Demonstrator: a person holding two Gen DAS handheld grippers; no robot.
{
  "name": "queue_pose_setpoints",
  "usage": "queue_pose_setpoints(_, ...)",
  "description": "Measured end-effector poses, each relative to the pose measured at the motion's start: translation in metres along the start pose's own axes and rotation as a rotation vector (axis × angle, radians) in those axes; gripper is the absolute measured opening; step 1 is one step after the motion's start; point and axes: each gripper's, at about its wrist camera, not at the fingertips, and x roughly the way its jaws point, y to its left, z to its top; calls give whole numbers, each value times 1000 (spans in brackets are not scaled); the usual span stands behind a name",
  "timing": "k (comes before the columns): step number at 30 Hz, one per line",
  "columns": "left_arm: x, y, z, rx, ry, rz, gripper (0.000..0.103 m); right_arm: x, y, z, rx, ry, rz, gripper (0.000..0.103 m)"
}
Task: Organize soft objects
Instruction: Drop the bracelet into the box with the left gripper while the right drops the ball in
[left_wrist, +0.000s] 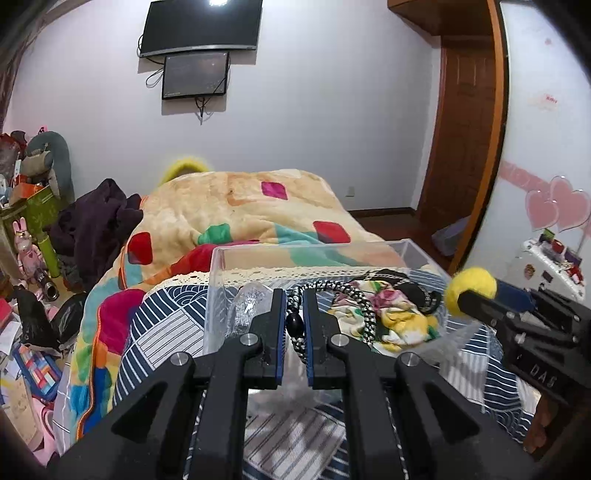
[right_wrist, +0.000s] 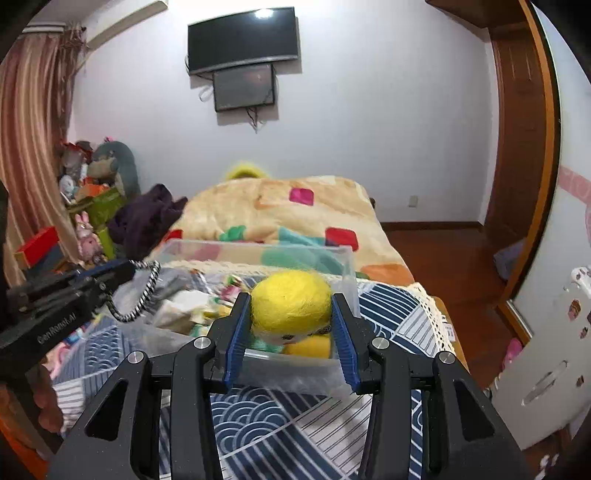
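A clear plastic bin (left_wrist: 221, 266) stands on the bed over a blue patterned cloth (left_wrist: 155, 332). My left gripper (left_wrist: 294, 317) is shut on a black-and-white braided cord (left_wrist: 365, 314) and holds it over the bin. The cord also shows in the right wrist view (right_wrist: 147, 291), hanging from the left gripper (right_wrist: 122, 271). My right gripper (right_wrist: 291, 314) is shut on a yellow felt doll (right_wrist: 291, 301) above the bin's near right corner (right_wrist: 347, 269). The doll shows in the left wrist view (left_wrist: 471, 286) too. A floral fabric piece (left_wrist: 391, 314) lies inside the bin.
A colourful blanket (left_wrist: 240, 210) covers the far half of the bed. A dark purple garment (left_wrist: 99, 221) lies at its left edge. Toys and boxes (left_wrist: 33, 206) crowd the floor at left. A wooden door (left_wrist: 465, 129) stands at right. A white cabinet (right_wrist: 546, 350) stands at right.
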Motion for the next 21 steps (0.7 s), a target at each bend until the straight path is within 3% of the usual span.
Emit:
queue_pose_setpoints(8, 34, 0, -8, -20, 78, 22, 8, 22, -3, -9, 11, 69, -7, 40)
queue_pose_setpoints(16, 29, -6, -19, 9, 82, 15, 14, 20, -10, -13, 32, 92, 6, 43)
queue_pose_setpoints(21, 12, -5, -19, 6, 65, -10, 14, 12, -10, -13, 16, 89, 18, 51)
